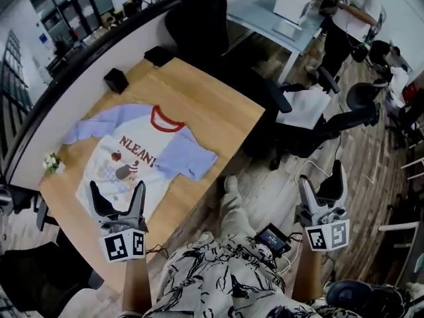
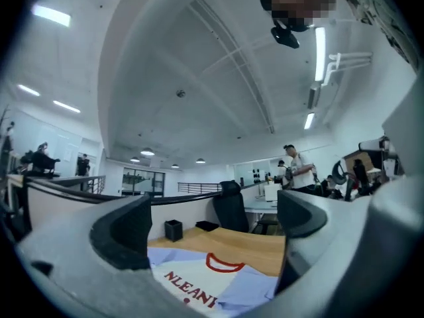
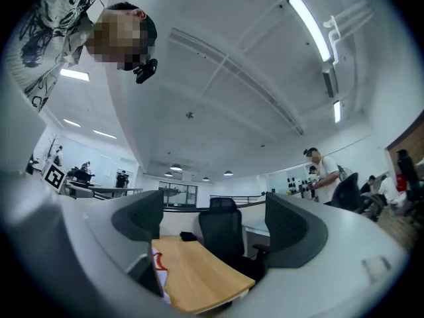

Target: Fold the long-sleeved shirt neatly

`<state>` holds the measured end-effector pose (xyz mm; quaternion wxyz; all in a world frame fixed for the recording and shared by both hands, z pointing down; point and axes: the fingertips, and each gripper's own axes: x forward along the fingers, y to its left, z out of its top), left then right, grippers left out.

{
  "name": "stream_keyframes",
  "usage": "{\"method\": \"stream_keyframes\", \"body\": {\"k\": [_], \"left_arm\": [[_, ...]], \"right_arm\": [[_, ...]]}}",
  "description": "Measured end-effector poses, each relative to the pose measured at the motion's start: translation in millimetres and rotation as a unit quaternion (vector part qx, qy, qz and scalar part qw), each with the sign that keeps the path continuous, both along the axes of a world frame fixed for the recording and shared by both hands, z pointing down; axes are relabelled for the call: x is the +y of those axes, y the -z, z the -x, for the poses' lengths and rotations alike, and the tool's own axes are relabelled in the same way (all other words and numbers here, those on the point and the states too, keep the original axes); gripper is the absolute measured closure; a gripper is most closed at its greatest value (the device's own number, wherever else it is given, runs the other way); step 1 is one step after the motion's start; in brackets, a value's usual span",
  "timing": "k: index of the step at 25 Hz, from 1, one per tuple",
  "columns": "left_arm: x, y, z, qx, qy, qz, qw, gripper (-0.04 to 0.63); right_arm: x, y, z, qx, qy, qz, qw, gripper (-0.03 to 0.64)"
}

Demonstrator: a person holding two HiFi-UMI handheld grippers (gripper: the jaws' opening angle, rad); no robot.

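Shirt lies face-up and flat on the table; if you pinch too little cloth, the fold will likely skew.
Your left gripper has its jaws wide apart and empty, hovering near the hem. Your right gripper is just as agape and empty, off the table's edge and well apart from the shirt, so a one-sided lift could drag it crooked.

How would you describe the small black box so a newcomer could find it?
Start at the wooden table with the shirt lying on it. Two black things sit at its far edge; the box is the taller, cube-like one, not the flat item.
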<state>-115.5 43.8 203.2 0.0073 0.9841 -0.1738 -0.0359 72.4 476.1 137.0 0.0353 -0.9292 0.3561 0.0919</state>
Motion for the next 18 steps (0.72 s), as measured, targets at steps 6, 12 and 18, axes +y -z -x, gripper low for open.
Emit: {"method": "stream_keyframes", "body": {"k": [6,12,18], "left_arm": [[-53,4,17,0.007,0.119,-0.007,0.9929,0.015],[-80,6,19,-0.012,0.208,-0.005,0.978,0.015],[-81,2,20,-0.043,0.296,-0.002,0.9543,0.014]], "right_arm": [[-103,-2,-79,0.005,0.115,0.005,0.993,0.144],[-201,0,-145,-0.002,0.221,0.008,0.975,0.144],[-293,-13,-190,-0.021,0.336,0.024,0.941,0.144]]}}
